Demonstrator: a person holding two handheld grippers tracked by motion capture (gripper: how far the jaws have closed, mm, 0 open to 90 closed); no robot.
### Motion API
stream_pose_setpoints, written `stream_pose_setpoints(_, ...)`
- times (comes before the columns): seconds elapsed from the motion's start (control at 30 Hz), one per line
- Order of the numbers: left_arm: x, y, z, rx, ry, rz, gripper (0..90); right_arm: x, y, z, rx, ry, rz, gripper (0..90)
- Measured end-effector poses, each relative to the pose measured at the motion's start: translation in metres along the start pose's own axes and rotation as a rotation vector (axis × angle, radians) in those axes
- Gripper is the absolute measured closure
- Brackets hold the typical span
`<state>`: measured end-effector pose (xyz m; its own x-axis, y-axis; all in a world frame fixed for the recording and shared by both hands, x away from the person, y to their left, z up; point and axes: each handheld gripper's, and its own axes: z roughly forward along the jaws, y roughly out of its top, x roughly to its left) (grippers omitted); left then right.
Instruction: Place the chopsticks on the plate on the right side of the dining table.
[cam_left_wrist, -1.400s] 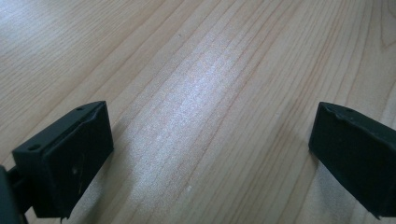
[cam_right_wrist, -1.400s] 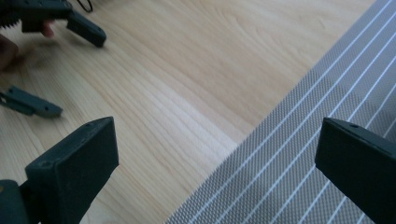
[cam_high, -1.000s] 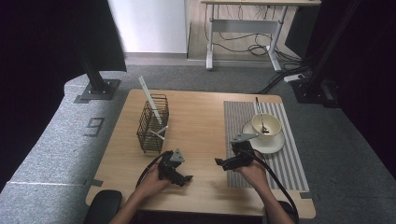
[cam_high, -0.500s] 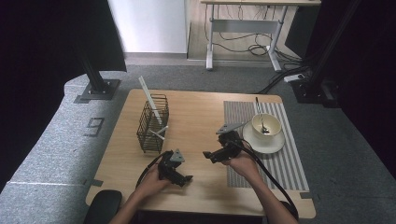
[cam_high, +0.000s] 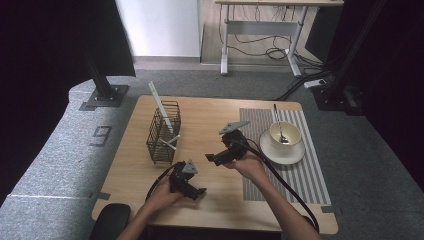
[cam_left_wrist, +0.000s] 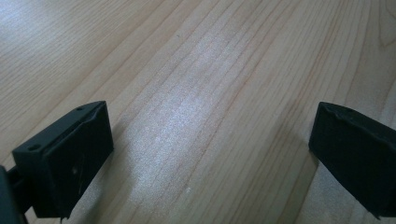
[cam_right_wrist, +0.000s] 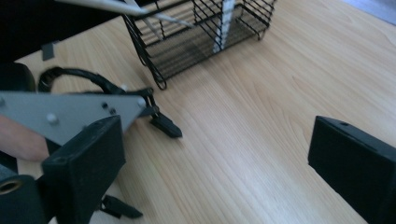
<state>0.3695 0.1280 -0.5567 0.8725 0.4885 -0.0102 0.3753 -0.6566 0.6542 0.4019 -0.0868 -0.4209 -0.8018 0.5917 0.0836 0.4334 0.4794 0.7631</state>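
Left gripper low at the bottom centre of the high view, resting on or just over the desk; its own view shows both jaws spread wide over bare wood grain, nothing between them. Right gripper a little farther up and right of it, near the middle of the frame, held above the desk with its grey plate on top; jaws likewise spread and empty, pointed toward the left of the frame. In the right gripper view the wire basket stands at the upper centre, well apart from the jaws, with white sticks leaning in it; the left gripper shows in the left half of that frame. In the high view the basket sits in the left half of the desk, a long white stick rising out of its far end. Farther right, on the striped mat, a cup on a saucer with a spoon standing in it, untouched and apart from both grippers. Judgement: the right gripper is in an approach leg toward the basket, nothing yet grasped. Next move would call for carrying it on across the bare wood toward the basket rim, lining the spread jaws on a stick, then closing; left gripper looks parked.
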Motion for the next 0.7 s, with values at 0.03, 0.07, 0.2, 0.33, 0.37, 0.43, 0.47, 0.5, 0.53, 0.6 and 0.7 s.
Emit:
stream_pose_setpoints(0.03, 0.000, 0.000, 0.000, -0.003, 0.001, -0.003, 0.0, 0.001, 0.003, 0.001, -0.003, 0.006, -0.003, 5.7)
stream_pose_setpoints(0.07, 0.000, 0.000, 0.000, -0.003, 0.002, -0.003, 0.0, 0.002, 0.007, 0.002, -0.005, 0.011, -0.003, 7.0)
stream_pose_setpoints(0.2, 0.000, 0.000, 0.000, -0.004, 0.001, -0.004, 0.0, 0.009, 0.022, 0.006, -0.005, 0.028, -0.036, 12.5)
stream_pose_setpoints(0.33, 0.000, 0.000, 0.000, 0.001, 0.000, 0.001, 0.0, 0.013, 0.030, 0.009, -0.004, 0.040, -0.043, 12.9)
stream_pose_setpoints(0.37, 0.000, 0.000, 0.000, 0.000, 0.000, 0.001, 0.0, 0.015, 0.035, 0.012, -0.012, 0.047, -0.046, 13.6)
stream_pose_setpoints(0.43, 0.000, 0.000, 0.000, -0.001, 0.000, 0.000, 0.0, 0.016, 0.039, 0.014, -0.015, 0.060, -0.041, 14.9)
stream_pose_setpoints(0.47, 0.000, 0.000, 0.000, -0.001, 0.000, 0.001, 0.0, 0.017, 0.042, 0.015, -0.014, 0.066, -0.036, 16.5)
stream_pose_setpoints(0.5, 0.000, 0.000, 0.000, 0.000, 0.000, 0.001, 0.0, 0.018, 0.044, 0.016, -0.018, 0.078, -0.035, 18.9)
stream_pose_setpoints(0.53, 0.000, 0.000, 0.000, 0.000, 0.000, 0.002, 0.0, 0.019, 0.046, 0.017, -0.027, 0.090, -0.034, 21.3)
stream_pose_setpoints(0.6, 0.000, 0.000, 0.000, -0.001, -0.001, 0.002, 0.0, 0.020, 0.050, 0.020, -0.028, 0.100, -0.029, 21.8)
stream_pose_setpoints(0.7, 0.000, 0.000, 0.000, 0.000, -0.001, 0.002, 0.0, 0.021, 0.055, 0.022, -0.032, 0.111, -0.023, 25.3)
